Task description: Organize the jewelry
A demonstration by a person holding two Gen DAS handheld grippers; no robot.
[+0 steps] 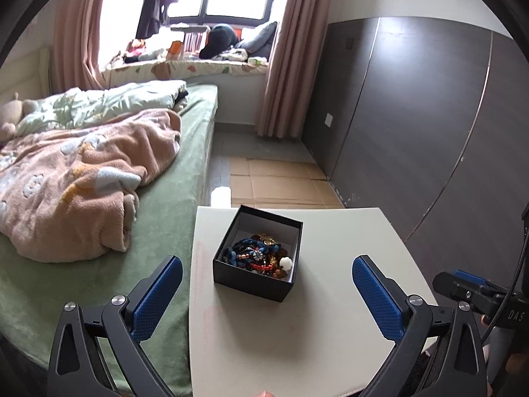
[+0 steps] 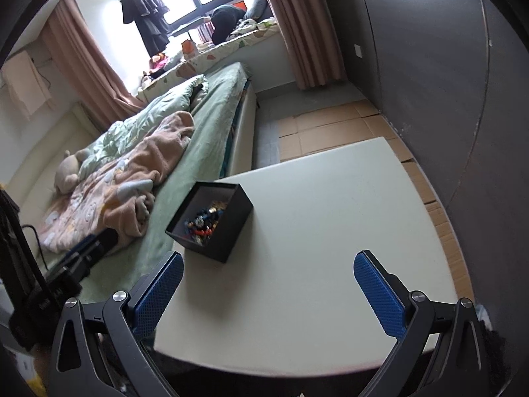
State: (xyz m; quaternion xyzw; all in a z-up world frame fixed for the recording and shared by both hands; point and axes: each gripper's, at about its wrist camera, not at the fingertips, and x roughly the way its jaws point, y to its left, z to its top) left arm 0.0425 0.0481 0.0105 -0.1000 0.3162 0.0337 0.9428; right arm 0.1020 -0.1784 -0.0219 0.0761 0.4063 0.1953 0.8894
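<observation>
A black open box (image 1: pixel 254 278) stands on a white table (image 1: pixel 297 337). It holds a tangle of jewelry (image 1: pixel 259 258): beaded strands, blue cord and a white bead. My left gripper (image 1: pixel 267 264) is open and empty, just in front of the box. In the right wrist view the box (image 2: pixel 215 231) stands at the table's left side with the jewelry (image 2: pixel 205 219) inside. My right gripper (image 2: pixel 268 261) is open and empty, over the table (image 2: pixel 330 248) to the right of the box. The right gripper also shows at the right edge of the left wrist view (image 1: pixel 463 284).
A bed (image 1: pixel 165 205) with a green sheet and a pink blanket (image 1: pixel 82 182) lies directly left of the table. A dark wardrobe (image 1: pixel 413 115) stands to the right. Cardboard sheets (image 1: pixel 277 182) cover the floor beyond the table. A cluttered window seat (image 1: pixel 198 56) is at the back.
</observation>
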